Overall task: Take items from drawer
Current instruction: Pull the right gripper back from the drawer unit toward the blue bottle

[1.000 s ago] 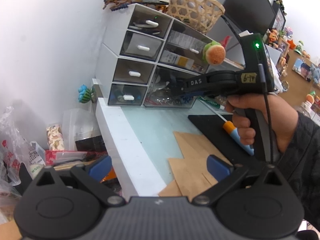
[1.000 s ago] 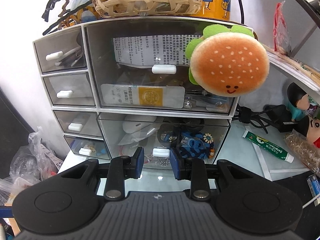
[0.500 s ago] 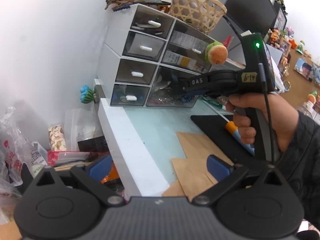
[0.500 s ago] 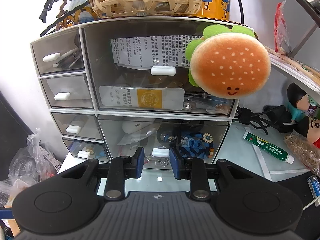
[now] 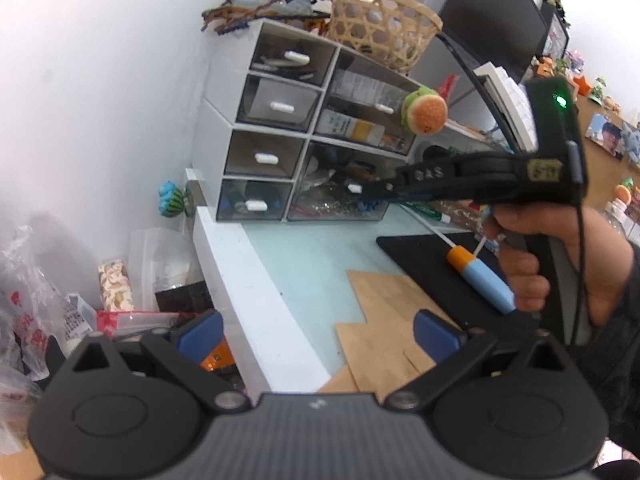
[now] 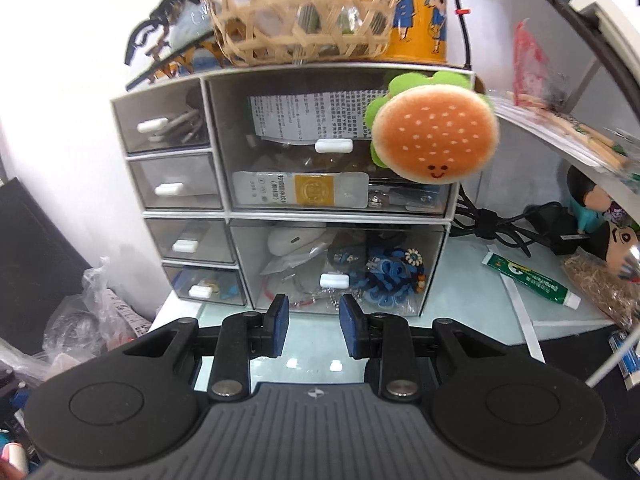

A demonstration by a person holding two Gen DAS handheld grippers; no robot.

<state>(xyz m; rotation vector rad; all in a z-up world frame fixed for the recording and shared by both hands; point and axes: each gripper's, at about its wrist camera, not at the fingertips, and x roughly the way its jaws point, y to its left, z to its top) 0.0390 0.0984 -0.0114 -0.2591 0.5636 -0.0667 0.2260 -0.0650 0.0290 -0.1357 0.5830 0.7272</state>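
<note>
A white desktop drawer unit (image 6: 224, 216) with clear-fronted drawers stands at the back of the desk; it also shows in the left wrist view (image 5: 216, 132). Its large bottom right drawer (image 6: 424, 264) is shut and holds a white mouse, blue trinkets and chains. My right gripper (image 6: 314, 322) is open, its blue pads just in front of and below that drawer's white handle (image 6: 335, 280), not touching it. In the left wrist view its tips (image 5: 374, 192) reach the handle. My left gripper (image 5: 318, 334) is open and empty, low over the desk's front left edge.
A burger plush (image 6: 434, 140) hangs at the unit's upper right. A wicker basket (image 6: 296, 8) and hair clips sit on top. A toothpaste tube (image 6: 532, 280) and cables lie right. A black mat (image 5: 432, 264) with a blue-orange tool and brown paper lie on the desk.
My right gripper has drawn back from the bottom right drawer's handle and its jaws have opened a little wider. The left gripper has pulled back slightly; the drawer stays shut.
</note>
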